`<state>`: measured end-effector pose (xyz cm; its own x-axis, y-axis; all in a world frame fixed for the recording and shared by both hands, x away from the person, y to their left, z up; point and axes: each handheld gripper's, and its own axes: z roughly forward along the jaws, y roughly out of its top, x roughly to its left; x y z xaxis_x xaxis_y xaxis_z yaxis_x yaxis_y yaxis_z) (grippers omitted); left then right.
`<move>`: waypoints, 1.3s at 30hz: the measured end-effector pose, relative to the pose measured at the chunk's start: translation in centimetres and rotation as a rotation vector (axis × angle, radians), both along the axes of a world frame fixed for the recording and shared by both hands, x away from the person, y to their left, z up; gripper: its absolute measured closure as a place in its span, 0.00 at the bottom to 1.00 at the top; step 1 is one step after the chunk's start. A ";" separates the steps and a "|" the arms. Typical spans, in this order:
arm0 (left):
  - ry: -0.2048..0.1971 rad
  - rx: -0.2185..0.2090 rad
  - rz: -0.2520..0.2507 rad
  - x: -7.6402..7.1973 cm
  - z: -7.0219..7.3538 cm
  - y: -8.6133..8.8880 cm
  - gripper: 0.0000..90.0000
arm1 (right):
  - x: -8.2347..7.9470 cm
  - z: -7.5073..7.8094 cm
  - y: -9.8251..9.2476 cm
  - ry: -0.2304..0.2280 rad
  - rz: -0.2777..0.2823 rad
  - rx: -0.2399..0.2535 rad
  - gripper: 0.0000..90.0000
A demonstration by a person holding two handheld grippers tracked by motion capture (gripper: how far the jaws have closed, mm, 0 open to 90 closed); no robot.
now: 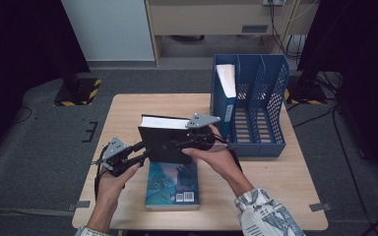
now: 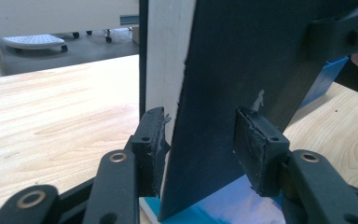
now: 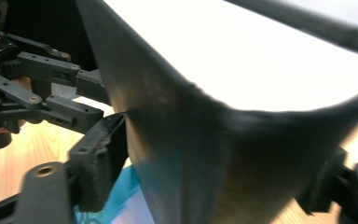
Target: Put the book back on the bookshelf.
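The table (image 1: 128,105) is light wood, and a blue file rack (image 1: 256,105) stands at its far right with one blue folder (image 1: 225,96) already upright in its leftmost slot; the other slots look free. My guess is that the books are being filed there one by one, which would explain why the rack's open side faces the person.

A teal book (image 1: 172,187) lies flat near the front edge, cover up, seemingly waiting its turn.

The black book (image 1: 165,140) is held upright just above the teal one, spine side toward the person and white page block on top, near the middle of the table and well left of the rack. Standing it on edge probably readies it to slide into a slot.

The right tongs (image 1: 189,143) reach across the cover from the right; in the right gripper view the book sits between the jaws, with the left pad (image 3: 103,158) against it, so they appear to grasp the book.

The left tongs (image 1: 142,152) straddle the book's lower left corner. In the left gripper view one pad (image 2: 151,142) touches the pages while the other pad (image 2: 256,144) stands clear of the cover, so they are released, steadying rather than gripping.
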<state>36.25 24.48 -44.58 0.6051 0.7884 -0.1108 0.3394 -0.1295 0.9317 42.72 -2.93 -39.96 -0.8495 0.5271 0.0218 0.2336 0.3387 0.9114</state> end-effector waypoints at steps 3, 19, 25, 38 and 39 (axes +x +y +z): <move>0.001 0.000 0.005 0.1 -0.1 0.0 0.63 | 0.0 0.0 0.0 -0.002 0.005 0.001 0.30; 0.009 -0.030 0.060 0.7 -0.5 0.4 0.63 | -2.3 0.2 0.6 -0.003 -0.035 0.010 0.43; 0.024 0.019 0.069 0.1 -0.9 0.2 0.53 | -1.9 0.4 1.0 0.001 -0.026 0.026 0.41; 0.151 0.146 0.066 -1.1 -4.3 1.4 0.32 | -1.7 1.1 1.3 0.003 -0.005 0.045 0.37; 0.156 0.142 0.072 -1.0 -4.4 1.4 0.29 | -1.7 1.2 1.3 0.005 0.000 0.043 0.36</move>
